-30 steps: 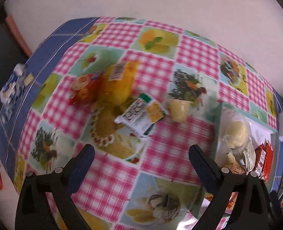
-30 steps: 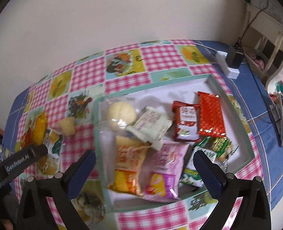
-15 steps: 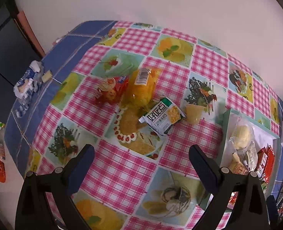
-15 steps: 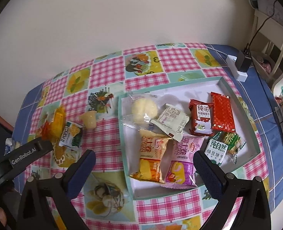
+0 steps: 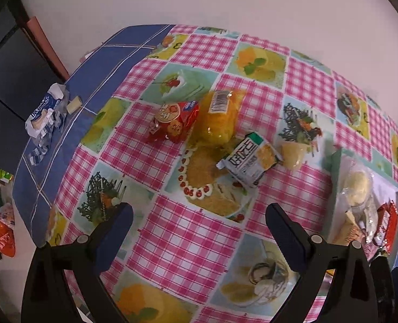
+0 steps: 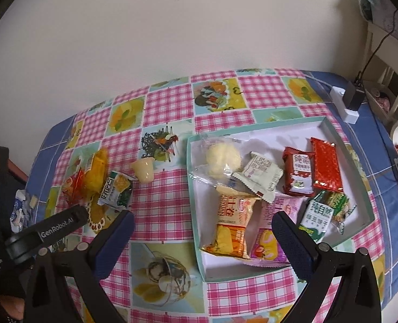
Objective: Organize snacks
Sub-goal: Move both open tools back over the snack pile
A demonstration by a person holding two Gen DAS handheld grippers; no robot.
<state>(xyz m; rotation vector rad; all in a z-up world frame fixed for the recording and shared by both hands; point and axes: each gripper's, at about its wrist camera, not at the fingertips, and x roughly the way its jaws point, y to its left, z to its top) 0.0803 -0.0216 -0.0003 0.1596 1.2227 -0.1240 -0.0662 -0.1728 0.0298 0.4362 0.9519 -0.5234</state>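
Observation:
On the checked tablecloth lie loose snacks: a red biscuit pack (image 5: pixel 175 119), a clear bag of yellow cake (image 5: pixel 219 119), a green-and-white packet (image 5: pixel 248 161) and a pale jelly cup (image 5: pixel 294 154). My left gripper (image 5: pixel 197 220) hovers open above the cloth, nearer than these snacks, holding nothing. In the right wrist view a teal-rimmed white tray (image 6: pixel 333 123) holds several packets, among them a wrapped bun (image 6: pixel 222 158) and red packs (image 6: pixel 298 175). My right gripper (image 6: pixel 201 227) is open and empty above the tray's near-left corner. The jelly cup (image 6: pixel 144 171) stands left of the tray.
A crumpled blue-and-white wrapper (image 5: pixel 44 113) lies at the table's left edge. A white power strip with a black plug (image 6: pixel 348 102) sits at the back right. A chair (image 6: pixel 387 62) stands beyond it. The wall closes the table's far side.
Both grippers have risen and pulled back from the table, so more of the cloth and tray shows. Their jaws stay open. No snack has moved.

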